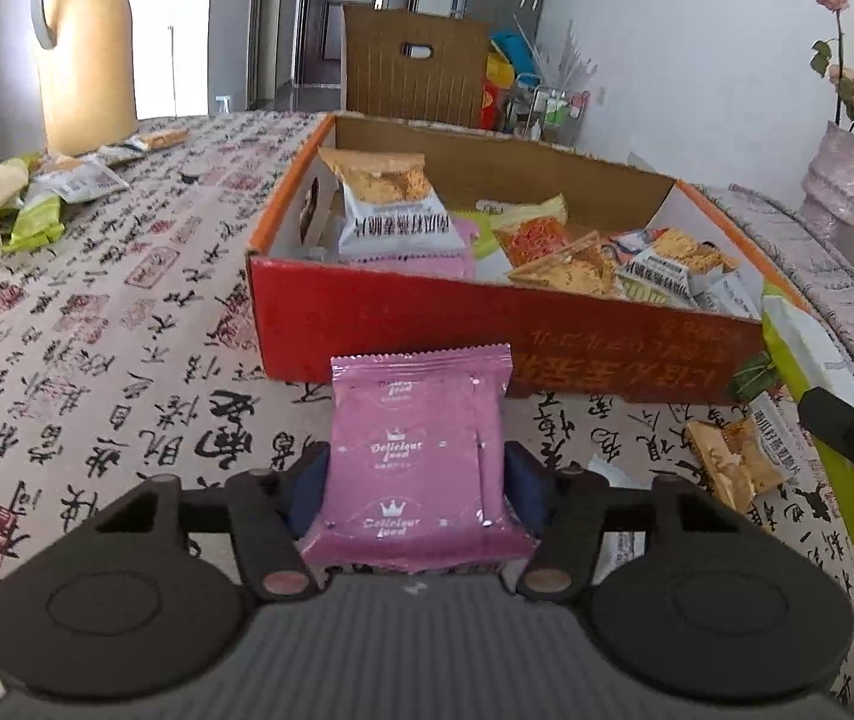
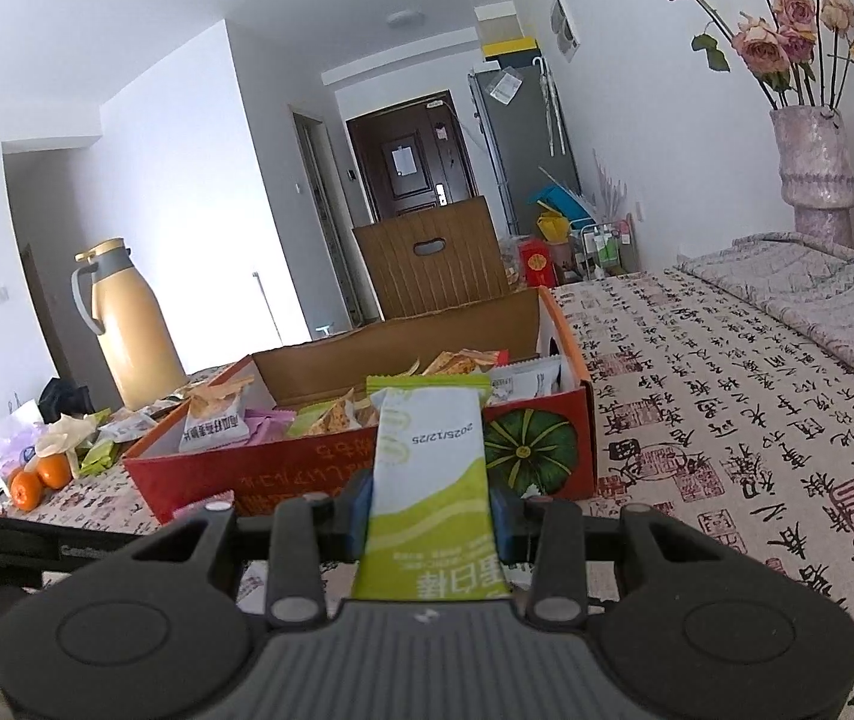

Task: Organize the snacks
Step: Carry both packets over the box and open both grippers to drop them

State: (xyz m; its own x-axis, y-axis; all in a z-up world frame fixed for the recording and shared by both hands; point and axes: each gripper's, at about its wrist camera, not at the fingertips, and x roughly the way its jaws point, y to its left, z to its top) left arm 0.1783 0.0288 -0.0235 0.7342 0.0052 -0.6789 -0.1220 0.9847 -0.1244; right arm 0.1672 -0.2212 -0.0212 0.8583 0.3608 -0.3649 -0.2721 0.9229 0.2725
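Mid pick-and-drop. L gripper point(image 1: 418, 483) pinching pink foil snack pouch point(image 1: 421, 456) just in front of red cardboard box point(image 1: 487, 330); R gripper point(image 2: 430, 513) clamped on green-white snack bar wrapper point(image 2: 427, 474), also short of box. Next: lift over front wall, release inside w/ other packs.

You see a yellow thermos jug point(image 2: 130, 330) and oranges point(image 2: 40, 477) at the tablecloth's left edge, a flower vase point(image 2: 817, 180) at its right.
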